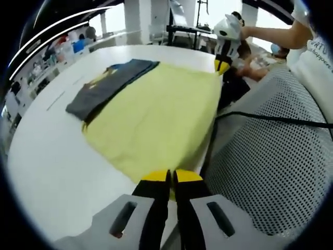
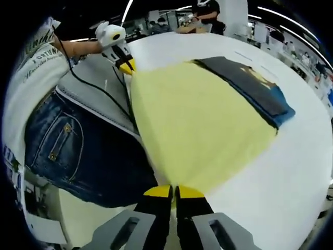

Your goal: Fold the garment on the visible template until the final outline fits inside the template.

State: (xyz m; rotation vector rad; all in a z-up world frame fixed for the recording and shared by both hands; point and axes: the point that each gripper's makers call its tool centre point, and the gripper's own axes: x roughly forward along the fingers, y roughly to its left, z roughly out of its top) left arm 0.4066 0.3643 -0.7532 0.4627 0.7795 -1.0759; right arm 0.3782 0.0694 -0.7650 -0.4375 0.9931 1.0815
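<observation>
A pale yellow garment (image 1: 156, 120) lies spread flat on the white table (image 1: 57, 161). The left gripper (image 1: 170, 178) is shut on its near edge, by the table's rim. At the garment's far corner the right gripper (image 1: 222, 63) pinches the same edge. In the right gripper view the garment (image 2: 197, 120) stretches away from that gripper's shut jaws (image 2: 174, 194), and the left gripper (image 2: 125, 65) holds the corner at top left. No template outline can be made out under the garment.
A folded dark grey and blue garment (image 1: 109, 83) (image 2: 255, 88) lies along the yellow one's far side. A person in jeans (image 2: 78, 151) stands at the table edge. A grey mesh surface (image 1: 270, 172) and a black cable (image 1: 276, 120) lie beside the table.
</observation>
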